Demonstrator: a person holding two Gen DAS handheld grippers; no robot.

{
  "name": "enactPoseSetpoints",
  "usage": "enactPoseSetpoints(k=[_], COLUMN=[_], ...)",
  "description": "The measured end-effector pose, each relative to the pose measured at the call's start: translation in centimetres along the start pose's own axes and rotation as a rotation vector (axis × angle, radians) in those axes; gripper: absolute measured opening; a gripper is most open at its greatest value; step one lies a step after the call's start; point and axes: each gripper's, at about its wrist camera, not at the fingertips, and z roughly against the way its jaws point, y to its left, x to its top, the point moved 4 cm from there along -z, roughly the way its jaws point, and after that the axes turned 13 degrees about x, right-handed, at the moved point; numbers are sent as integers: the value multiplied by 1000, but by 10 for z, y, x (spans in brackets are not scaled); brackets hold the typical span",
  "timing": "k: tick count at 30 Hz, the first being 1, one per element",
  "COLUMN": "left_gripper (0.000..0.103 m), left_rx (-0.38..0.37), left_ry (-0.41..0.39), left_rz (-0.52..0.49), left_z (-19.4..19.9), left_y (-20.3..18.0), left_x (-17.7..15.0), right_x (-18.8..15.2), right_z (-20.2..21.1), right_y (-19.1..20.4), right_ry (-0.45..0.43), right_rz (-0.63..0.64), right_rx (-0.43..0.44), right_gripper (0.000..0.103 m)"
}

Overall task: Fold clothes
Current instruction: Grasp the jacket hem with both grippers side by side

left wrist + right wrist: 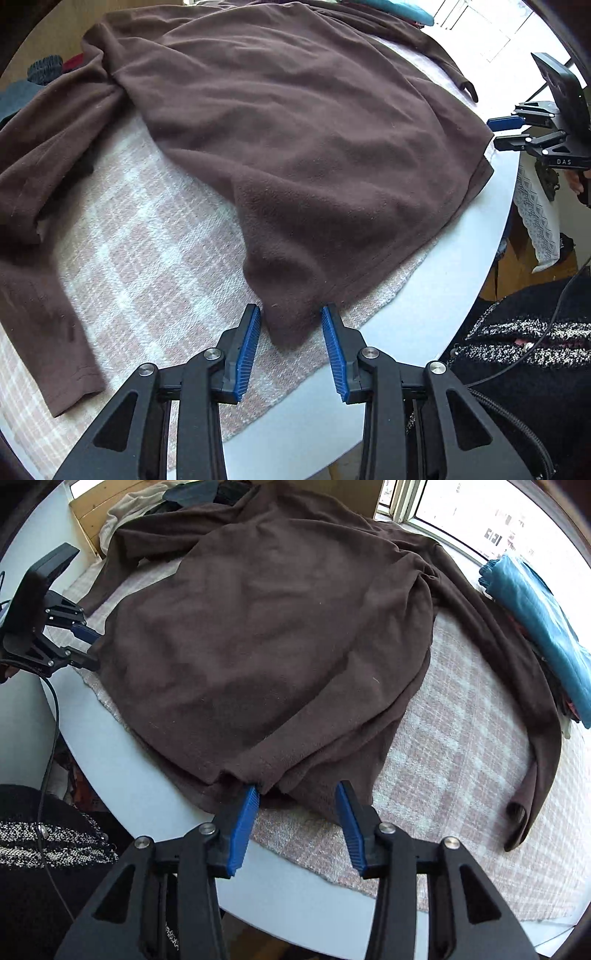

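A dark brown long-sleeved sweater [295, 129] [277, 627] lies spread on a pink-and-white checked cloth [147, 240] [461, 757], its hem toward me. My left gripper [291, 314] points down at one hem corner; the jaws are open, with the fabric corner lying between the blue pads [251, 343]. My right gripper [299, 790] stands open over the other hem corner, where the edge shows two layers. Each gripper also shows in the other's view: the right gripper [494, 132] at the sweater's far side, the left gripper [95, 649] at the left edge. One sleeve [44, 295] trails left, the other sleeve [535, 757] right.
The checked cloth covers a round pale table [461, 277] [129, 775] whose rim runs close to both grippers. A folded teal cloth [535, 620] lies on a stack at the right. More clothes [44, 70] and a wooden box [92, 513] sit behind. A person's tweed garment [517, 332] is beside the table.
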Motion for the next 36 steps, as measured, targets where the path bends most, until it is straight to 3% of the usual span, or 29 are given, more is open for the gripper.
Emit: enactPoseSetpoints(k=[3,5,6,8,15,17,18,20,23,27,30,32,34,36], left_gripper=[33,26,17,11,10,10,10,12,20,18,20,23,26,27], left_rx=[-7,-17,-39,-74,-34,-5,13,39,17,70,63,67,99,143], left_ry=[-15,-22,-26,-33,-91,-127,-142,-168,-159,-68,-58,-53,-43,-38], left_rz=[-5,15,39,82,164,178,176,171,162,166,173,160,153,149], left_z=[2,5,7,12,52,77,88,108,100,58,45,37,30,24], left_y=[-9,-12,-12,-14,0,7,7,7,-3,-26,-40,-49,-52,-50], left_x=[7,10,12,13,6,0,0,1,0,-11,-23,-30,-32,-32], right_x=[1,-2,-3,-4,-26,-40,-50,-70,-87,-94,-90,-86,-83,-82], right_z=[-15,-14,-8,13,119,134,130,109,71,61,65,67,65,60], right_y=[-14,-24,-30,-42,-78,-93,-104,-124,-140,-147,-142,-131,-119,-112], right_ry=[32,24,8,-52,-322,-360,-357,-292,-154,-140,-146,-131,-113,-96], right_rz=[-2,-47,-73,-123,-302,-392,-449,-508,-481,-477,-434,-371,-304,-254], right_rx=[16,76,97,130,240,286,292,193,27,54,58,62,59,46], right_gripper=[43,28,11,11,8,8,9,10,10,10,11,21,41,41])
